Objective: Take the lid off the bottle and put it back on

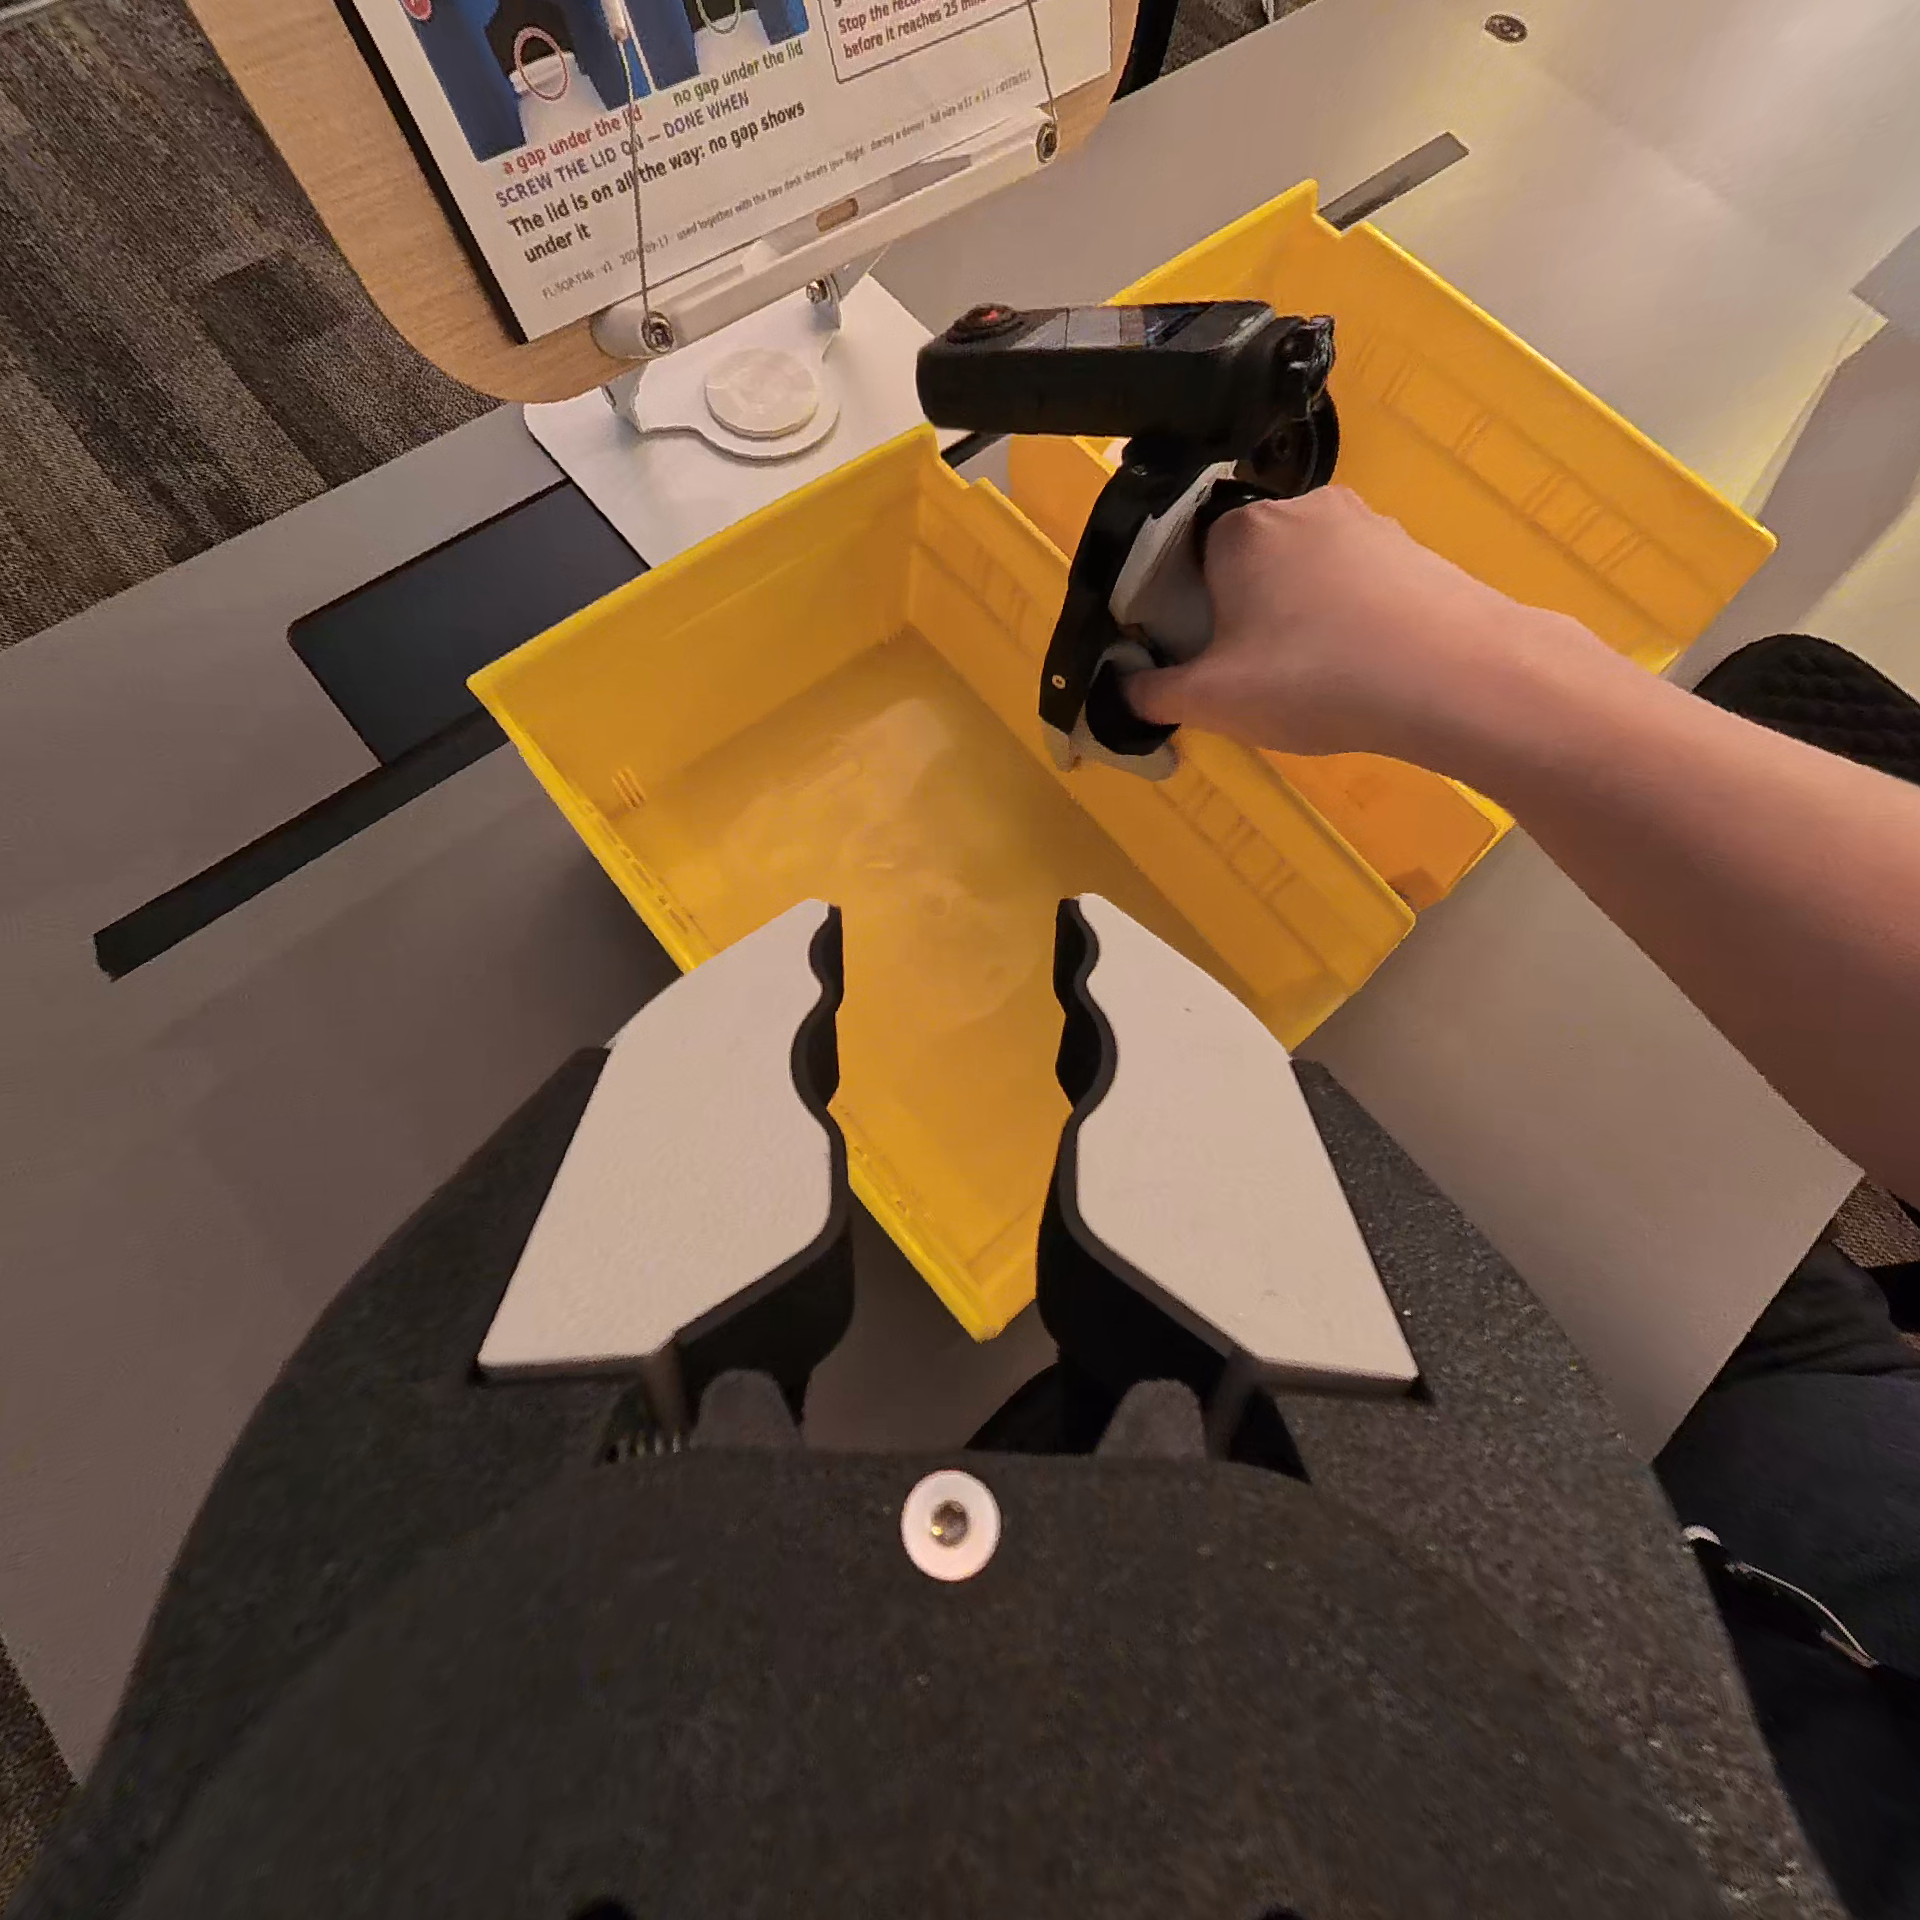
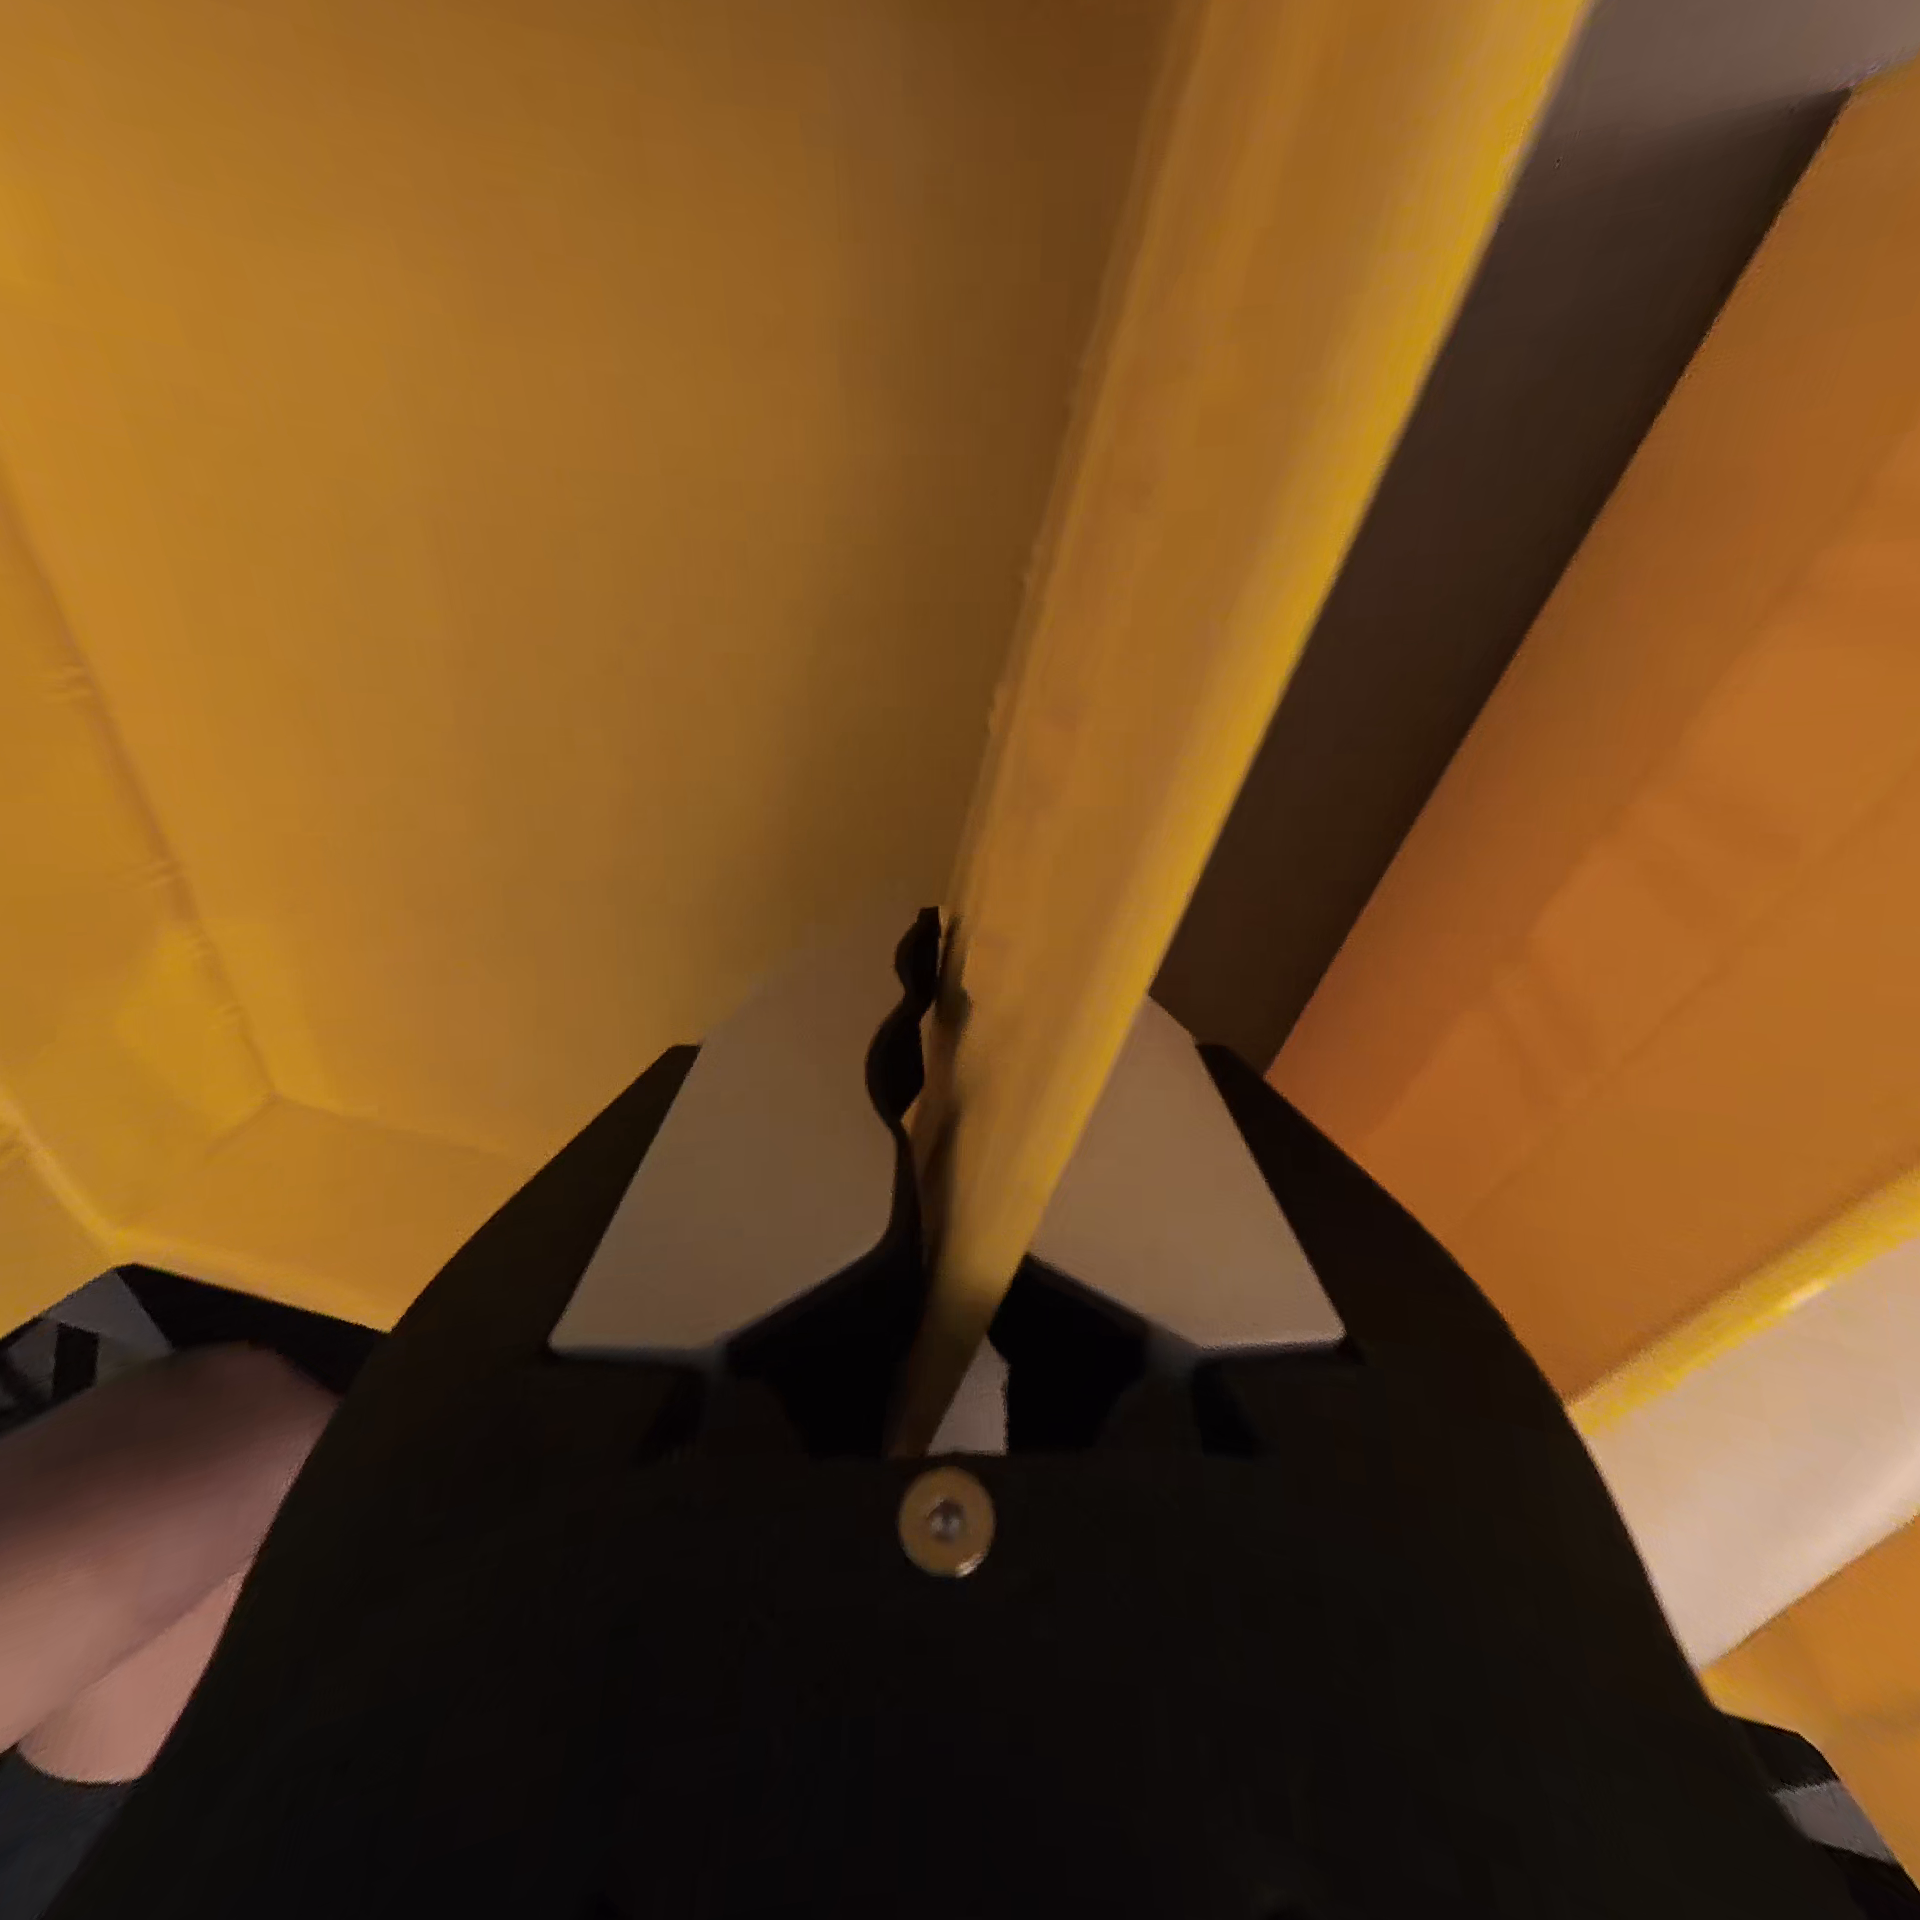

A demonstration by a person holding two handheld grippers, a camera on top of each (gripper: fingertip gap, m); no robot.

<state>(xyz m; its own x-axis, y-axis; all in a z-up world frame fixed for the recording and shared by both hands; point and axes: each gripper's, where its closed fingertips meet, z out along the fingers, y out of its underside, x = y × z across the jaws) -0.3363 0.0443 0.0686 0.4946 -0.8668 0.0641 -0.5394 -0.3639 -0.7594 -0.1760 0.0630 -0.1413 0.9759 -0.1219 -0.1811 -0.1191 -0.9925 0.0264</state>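
Observation:
No bottle or lid shows in either view. My left gripper [image 1: 945,914] is open and empty, hovering over the near end of a yellow bin [image 1: 686,561] that looks empty inside. My right gripper [image 1: 1070,748], held by a hand, reaches down onto that bin's right wall. In the right wrist view the right gripper [image 2: 940,935] is shut on the top edge of this yellow wall [image 2: 1195,520], one finger inside the bin and one outside. A second yellow bin [image 1: 1507,457] stands just to the right, and it also shows in the right wrist view [image 2: 1662,831].
A printed instruction sheet [image 1: 727,135] on a white stand [image 1: 748,416] stands behind the bins. A dark mat [image 1: 447,623] and a black tape strip [image 1: 312,862] lie on the grey table at left. The person's forearm [image 1: 1610,790] crosses from the right.

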